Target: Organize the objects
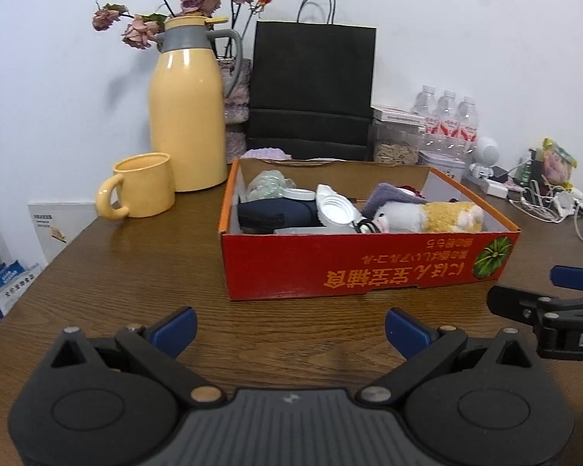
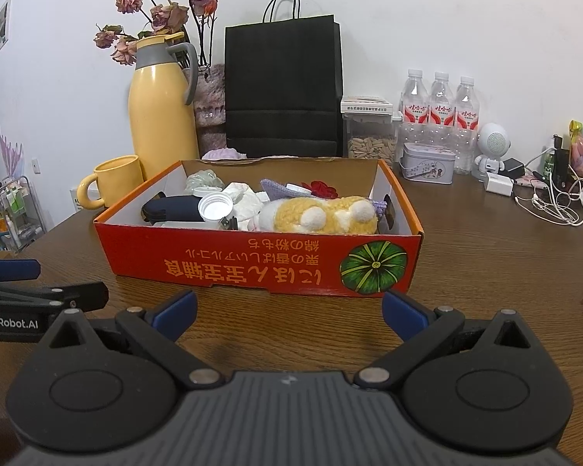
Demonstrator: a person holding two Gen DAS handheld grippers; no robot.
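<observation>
We see a shallow red cardboard box (image 2: 260, 262) with orange lettering and a green pumpkin print standing open on the dark wood-grain tabletop (image 2: 486, 256), near its middle. Inside it lie a yellow-and-white plush toy (image 2: 322, 215) against the near right wall, a dark navy fabric pouch (image 2: 173, 209) at the left, a white ribbed plastic lid (image 2: 215, 206) between them, a purple knitted cloth (image 2: 278, 187) behind the toy, and a pale green crumpled item (image 2: 202, 179) at the far left corner. Our left hand-held gripper (image 1: 290, 330) hovers just before the box's near wall with its blue-padded fingers spread wide and nothing between them; our right hand-held gripper (image 2: 287, 312) is likewise released and empty, beside the left one. Behind the box to the left stand a yellow ceramic mug (image 2: 110, 186) and a tall yellow thermos jug with a grey collar (image 2: 161, 108), with dried pink roses (image 2: 151, 15) rising behind it. A black paper carrier bag (image 2: 281, 85) stands directly behind the box. To the right we note three clear water bottles with red labels (image 2: 441, 110), a small grey tin (image 2: 427, 163), a white round-headed robot figure (image 2: 493, 143), and white cables (image 2: 552, 202).
</observation>
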